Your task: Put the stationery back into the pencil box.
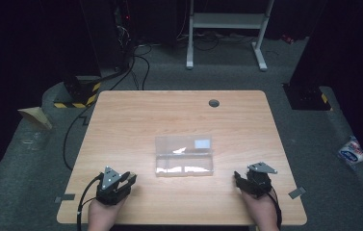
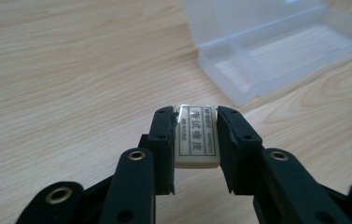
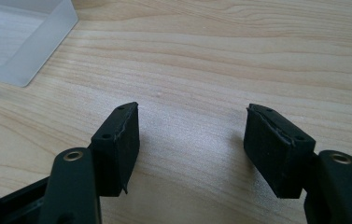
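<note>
A clear plastic box [image 1: 184, 155] lies open in the middle of the wooden table, its lid [image 1: 183, 143] folded back. The same box [image 2: 276, 51] lies ahead and right of my left gripper [image 2: 196, 122]. That gripper is shut on a white eraser [image 2: 195, 136] with printed black characters, held just over the table. In the high view my left gripper [image 1: 130, 178] rests near the front left edge, left of the box. My right gripper [image 1: 237, 178] sits at the front right, and its own view shows the gripper [image 3: 192, 122] open over bare wood, a box corner [image 3: 22, 44] at upper left.
The table [image 1: 121, 120] has a round grommet hole [image 1: 213, 103] near its far edge. Beyond it stand a white metal frame [image 1: 227, 21] and cables [image 1: 140, 62] on grey floor. A plastic packet [image 1: 352, 150] lies on the floor to the right.
</note>
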The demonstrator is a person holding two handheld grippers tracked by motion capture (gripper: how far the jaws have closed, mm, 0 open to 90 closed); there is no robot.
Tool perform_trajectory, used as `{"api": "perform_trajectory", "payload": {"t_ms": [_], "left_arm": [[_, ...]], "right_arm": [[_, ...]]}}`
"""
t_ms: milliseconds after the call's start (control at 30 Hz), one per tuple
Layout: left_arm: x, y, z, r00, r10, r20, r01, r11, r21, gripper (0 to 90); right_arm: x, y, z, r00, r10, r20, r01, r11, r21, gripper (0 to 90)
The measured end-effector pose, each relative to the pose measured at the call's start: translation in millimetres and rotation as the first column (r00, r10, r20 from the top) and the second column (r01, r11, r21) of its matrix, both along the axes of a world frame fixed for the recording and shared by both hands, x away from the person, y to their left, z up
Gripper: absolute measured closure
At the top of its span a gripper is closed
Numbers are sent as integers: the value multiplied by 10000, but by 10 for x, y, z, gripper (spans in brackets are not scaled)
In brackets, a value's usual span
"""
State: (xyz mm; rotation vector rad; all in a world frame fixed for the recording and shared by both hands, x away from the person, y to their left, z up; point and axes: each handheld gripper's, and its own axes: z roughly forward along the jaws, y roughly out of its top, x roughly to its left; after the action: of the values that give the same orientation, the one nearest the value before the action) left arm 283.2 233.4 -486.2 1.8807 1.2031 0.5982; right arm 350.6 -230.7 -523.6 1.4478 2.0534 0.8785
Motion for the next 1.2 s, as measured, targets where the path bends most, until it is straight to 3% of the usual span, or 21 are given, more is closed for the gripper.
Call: {"api": "perform_trajectory", "payload": {"t_ms": [233, 267, 500, 533, 1200], "left_arm": [[-10, -10, 194, 9993, -140, 338, 151, 9994, -325, 679], [11, -16, 213, 9992, -197, 355, 216, 9984, -524, 680], [108, -80, 163, 9982, -502, 323, 523, 9965, -647, 680], [124, -107, 162, 9975, -600, 375, 616, 9971, -444, 680], [224, -361, 177, 9977, -509, 452, 528, 9977, -433, 679]], "right_arm": [[-1, 9, 1, 10000, -73, -31, 73, 10000, 54, 357], [-1, 9, 1, 10000, -67, -27, 67, 10000, 52, 357], [5, 16, 1, 9999, -156, 18, 156, 9999, -22, 361], [4, 19, 1, 9998, -182, 17, 182, 9998, -12, 361], [19, -18, 13, 9997, 190, -142, -189, 9998, 41, 348]]}}
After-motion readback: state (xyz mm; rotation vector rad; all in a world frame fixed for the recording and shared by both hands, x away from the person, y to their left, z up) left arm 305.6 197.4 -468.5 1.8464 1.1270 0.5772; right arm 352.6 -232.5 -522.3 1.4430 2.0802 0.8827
